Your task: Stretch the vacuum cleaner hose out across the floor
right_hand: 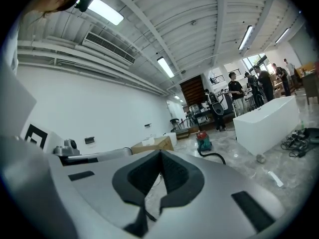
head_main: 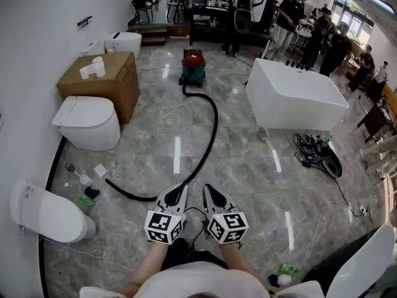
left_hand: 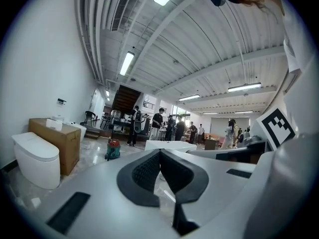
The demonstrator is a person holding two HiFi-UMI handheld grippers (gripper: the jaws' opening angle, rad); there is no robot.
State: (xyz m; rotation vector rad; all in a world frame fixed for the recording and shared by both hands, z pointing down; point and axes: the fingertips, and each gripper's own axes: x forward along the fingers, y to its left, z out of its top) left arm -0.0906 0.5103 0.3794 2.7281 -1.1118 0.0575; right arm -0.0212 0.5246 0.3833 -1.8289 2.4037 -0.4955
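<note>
On the grey marble floor, a black hose (head_main: 214, 120) runs from a red and green vacuum (head_main: 193, 65) at the far middle of the floor. It sweeps in a long curve toward the camera, then hooks left. Its free end lies near the left edge of the floor, between two white toilets.

At the near edge, the left gripper (head_main: 176, 194) and right gripper (head_main: 212, 196) point forward side by side. Both have their jaws pressed together, with nothing between them. From the head view, the hose's bend passes just beneath the left gripper's tips.

The hose looks light, soft and springy, likely ribbed, and it will probably curl back once released. Its round surface may slip in a loose pinch. The best hold is probably close to the free end, gripped across the tube, and pulled gently so the vacuum does not roll.
</note>
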